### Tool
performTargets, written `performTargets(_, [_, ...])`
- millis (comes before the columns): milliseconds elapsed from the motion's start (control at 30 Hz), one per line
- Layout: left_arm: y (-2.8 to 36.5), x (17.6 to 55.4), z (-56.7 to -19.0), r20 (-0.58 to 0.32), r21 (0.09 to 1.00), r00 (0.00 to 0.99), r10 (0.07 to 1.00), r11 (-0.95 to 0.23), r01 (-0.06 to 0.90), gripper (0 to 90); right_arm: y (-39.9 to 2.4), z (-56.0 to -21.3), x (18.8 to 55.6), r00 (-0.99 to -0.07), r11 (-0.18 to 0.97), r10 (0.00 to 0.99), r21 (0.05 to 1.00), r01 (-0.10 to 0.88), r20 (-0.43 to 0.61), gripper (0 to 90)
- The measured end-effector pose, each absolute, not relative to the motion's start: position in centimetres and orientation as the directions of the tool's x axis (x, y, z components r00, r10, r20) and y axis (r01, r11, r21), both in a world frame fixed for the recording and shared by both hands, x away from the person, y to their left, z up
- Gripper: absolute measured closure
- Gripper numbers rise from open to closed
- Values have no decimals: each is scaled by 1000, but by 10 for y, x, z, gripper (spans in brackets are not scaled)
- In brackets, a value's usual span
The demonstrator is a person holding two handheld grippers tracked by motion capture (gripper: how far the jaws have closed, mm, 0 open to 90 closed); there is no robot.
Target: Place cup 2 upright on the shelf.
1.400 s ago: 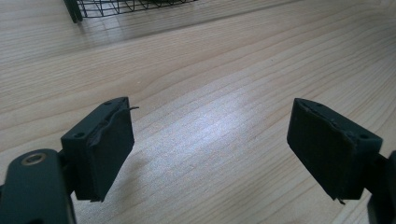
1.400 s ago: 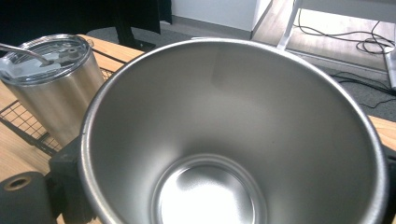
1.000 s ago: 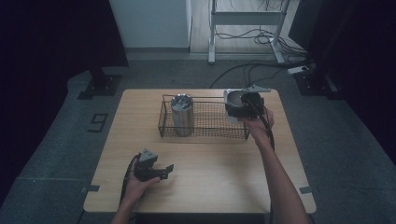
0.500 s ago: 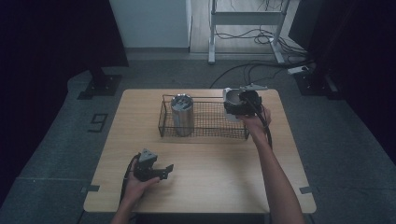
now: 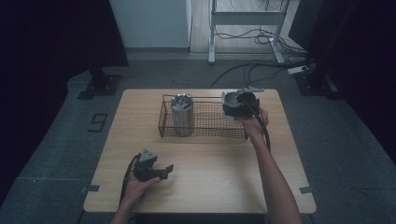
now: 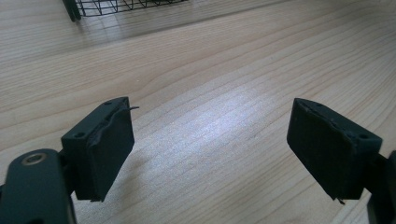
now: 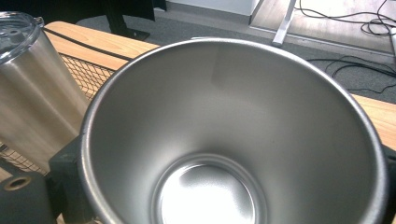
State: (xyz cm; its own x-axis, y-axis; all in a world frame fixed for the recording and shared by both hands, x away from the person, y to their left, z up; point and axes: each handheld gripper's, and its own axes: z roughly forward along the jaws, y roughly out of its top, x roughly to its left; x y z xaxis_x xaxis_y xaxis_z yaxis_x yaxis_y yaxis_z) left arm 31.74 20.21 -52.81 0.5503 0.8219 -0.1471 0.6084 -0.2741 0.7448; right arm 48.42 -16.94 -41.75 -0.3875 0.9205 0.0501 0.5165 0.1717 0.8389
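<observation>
A steel cup is being pinched by the right gripper at the basket's right end. A lidded tumbler is standing inside. The left gripper is being held spread over bare table.

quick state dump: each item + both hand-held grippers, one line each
Left hand-held gripper: open, jaws wide apart, nothing between them, low over the bare table.
Right hand-held gripper: shut on the open steel cup, at the basket's right end.
Open steel cup: no lid, empty, held.
Lidded steel tumbler: upright in the basket's left part, clear lid on.
Wire basket: on the table, upright.
</observation>
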Motion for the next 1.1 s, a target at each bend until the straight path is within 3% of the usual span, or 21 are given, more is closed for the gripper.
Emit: performTargets(1100, [199, 318, -531, -138, 733, 562, 816, -297, 612, 151, -168, -447, 494, -378, 182, 925, 812, 555, 51, 70])
